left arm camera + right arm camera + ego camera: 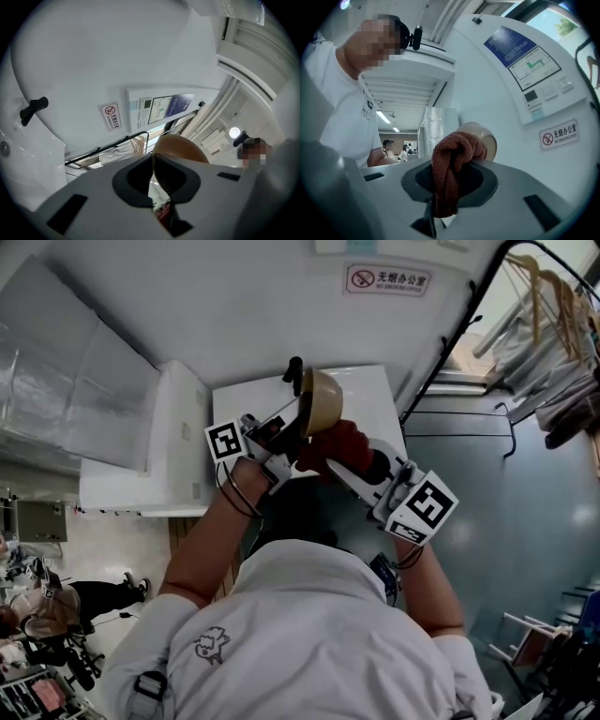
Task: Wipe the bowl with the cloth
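A tan bowl [319, 399] is held up on its side over the white table [375, 390]. My left gripper [300, 418] is shut on its rim; in the left gripper view the rim runs between the closed jaws [152, 161] and the bowl's round back [183, 147] rises just beyond. A rust-red cloth [342, 444] sits right below the bowl, and my right gripper [335, 465] is shut on it. In the right gripper view the cloth [454, 161] bulges out of the jaws [449, 185] and touches the bowl [485, 136] behind it.
A white cabinet [178, 427] stands at the table's left. On the wall ahead are a no-smoking sign [387, 279] and a control panel [159, 110]. A rail with hangers [553, 315] is at the right. People stand in the distance [389, 147].
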The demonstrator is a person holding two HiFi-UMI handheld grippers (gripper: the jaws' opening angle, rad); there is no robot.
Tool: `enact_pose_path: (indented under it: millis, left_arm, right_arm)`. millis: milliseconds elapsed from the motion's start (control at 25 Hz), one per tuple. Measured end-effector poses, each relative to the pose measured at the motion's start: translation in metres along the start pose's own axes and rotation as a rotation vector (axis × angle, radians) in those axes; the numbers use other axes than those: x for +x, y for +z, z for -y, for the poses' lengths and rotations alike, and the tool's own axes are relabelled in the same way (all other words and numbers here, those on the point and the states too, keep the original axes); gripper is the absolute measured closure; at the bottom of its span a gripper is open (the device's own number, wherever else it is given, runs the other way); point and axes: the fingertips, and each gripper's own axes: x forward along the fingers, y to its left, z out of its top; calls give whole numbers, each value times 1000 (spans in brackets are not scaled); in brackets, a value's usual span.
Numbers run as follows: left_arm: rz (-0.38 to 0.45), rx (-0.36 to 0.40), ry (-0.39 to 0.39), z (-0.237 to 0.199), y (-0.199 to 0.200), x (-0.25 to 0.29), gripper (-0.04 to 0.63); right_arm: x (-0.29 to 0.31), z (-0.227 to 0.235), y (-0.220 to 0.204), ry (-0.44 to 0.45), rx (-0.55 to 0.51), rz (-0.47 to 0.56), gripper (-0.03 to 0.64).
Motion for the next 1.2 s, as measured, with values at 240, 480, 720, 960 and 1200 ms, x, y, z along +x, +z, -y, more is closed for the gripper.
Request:
enact_pose_path:
  millis: [240, 480, 720, 960, 1200]
  left_arm:
    - [-76, -47, -46, 5, -29, 2, 572]
    - [-133, -45, -95, 17, -46, 12, 572]
    - [-149, -49, -130, 28, -51, 19, 572]
    - [-46, -33, -70, 15, -26, 15, 571]
    - [-7, 4, 67, -11, -16, 5, 569]
  right_arm:
    - [-27, 24, 45, -78, -51, 83, 525]
    - [-42, 66, 52, -167, 47, 148, 525]
    - [-39, 88, 17, -188, 193, 111, 525]
    - [-20, 74, -19, -155, 259, 49, 525]
    - [-17, 54, -22, -105, 227, 15, 525]
